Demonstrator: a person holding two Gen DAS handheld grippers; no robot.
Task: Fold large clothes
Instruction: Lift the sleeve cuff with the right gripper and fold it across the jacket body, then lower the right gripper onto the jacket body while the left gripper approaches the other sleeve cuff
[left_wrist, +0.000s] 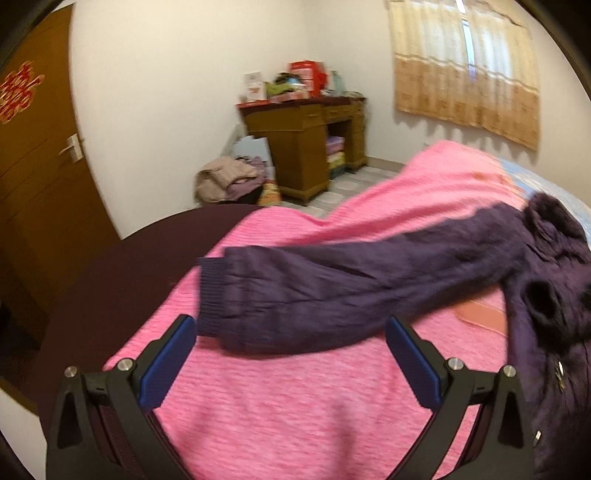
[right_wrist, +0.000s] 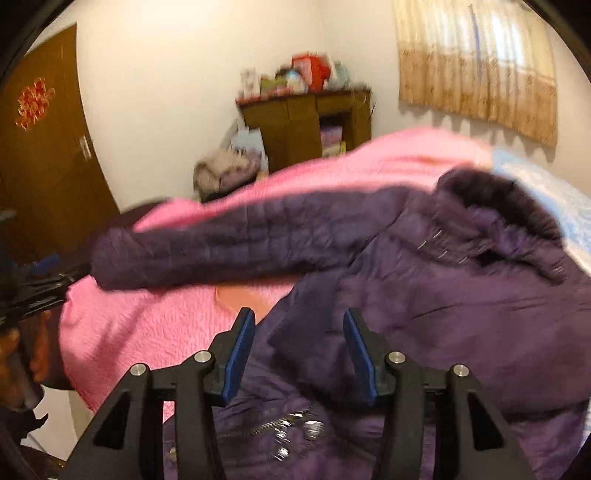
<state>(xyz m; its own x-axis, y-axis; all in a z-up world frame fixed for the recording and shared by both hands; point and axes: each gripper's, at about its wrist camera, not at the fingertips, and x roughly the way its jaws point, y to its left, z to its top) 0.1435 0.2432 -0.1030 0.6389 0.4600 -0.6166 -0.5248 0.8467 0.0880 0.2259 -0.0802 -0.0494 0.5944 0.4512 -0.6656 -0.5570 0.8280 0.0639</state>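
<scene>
The purple jacket (right_wrist: 424, 295) lies on the pink blanket (left_wrist: 295, 406) over the bed, body bunched on the right, fur-trimmed collar (right_wrist: 491, 199) up toward 1 o'clock in the right wrist view. One sleeve (left_wrist: 351, 291) stretches out flat toward 9 o'clock, ribbed cuff (left_wrist: 212, 295) at its end, prob laid out that way so it can be folded across the body. Your left gripper (left_wrist: 291, 358) hovers just short of that sleeve w/ its blue pads spread wide and nothing btwn them; the cuff sits at about 11 o'clock from the tips, so it looks lined up for a cuff grab. Your right gripper (right_wrist: 299, 354) is over the jacket front, jaws partly apart, fabric showing in the gap but the pads not pressing on it, so it's holding nothing. The zipper (right_wrist: 280, 428) and metal snaps lie at 6 o'clock under it, meaning the front faces up. Farther out: a light blue sheet (right_wrist: 546, 199) at 2 o'clock, a wooden desk (left_wrist: 306, 147) w/ clutter on top at 12, a heap of clothes (left_wrist: 229, 177) on the floor beside it, a curtain (left_wrist: 465, 66) at 1, and a brown door (left_wrist: 37, 166) at 9.
</scene>
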